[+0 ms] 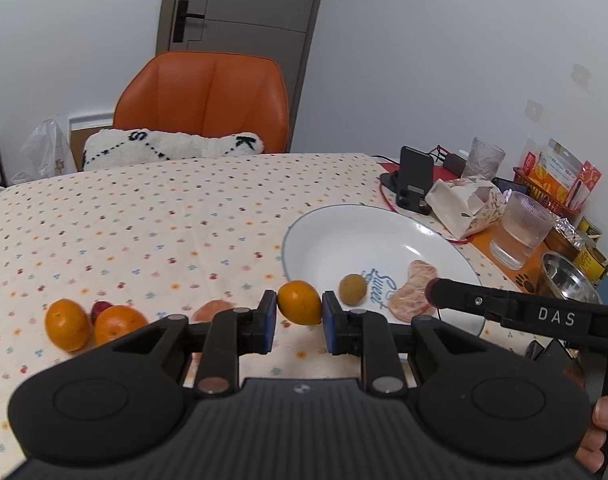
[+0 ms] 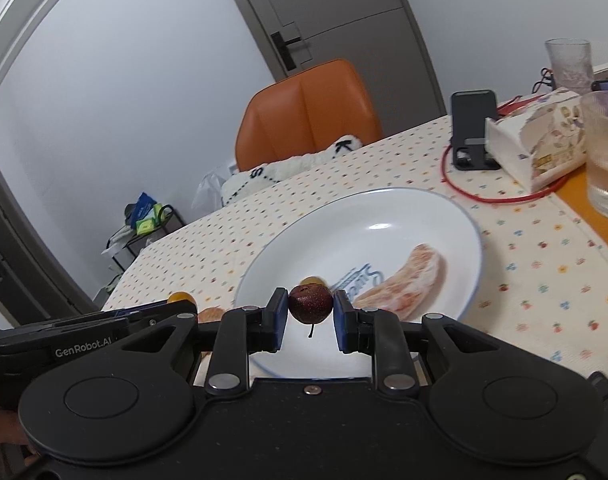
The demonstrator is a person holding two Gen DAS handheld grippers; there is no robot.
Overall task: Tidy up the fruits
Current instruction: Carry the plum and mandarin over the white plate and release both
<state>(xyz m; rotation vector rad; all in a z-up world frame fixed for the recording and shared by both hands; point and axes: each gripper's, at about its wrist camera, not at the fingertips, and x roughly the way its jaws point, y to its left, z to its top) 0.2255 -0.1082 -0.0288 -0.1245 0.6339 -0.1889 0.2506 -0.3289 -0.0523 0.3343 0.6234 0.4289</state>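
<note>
An orange (image 1: 299,303) is being held clamped in the left gripper (image 1: 298,312) and a cherry (image 2: 310,303) in the right gripper (image 2: 309,312) beside the plate (image 1: 323,232), where two fruits are already lying, while others are waiting on the table (image 1: 144,220).

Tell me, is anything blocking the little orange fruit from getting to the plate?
Nothing visible. The left tongs hold the small orange fruit just beside the white plate's near rim, with only bare tablecloth between.
</note>
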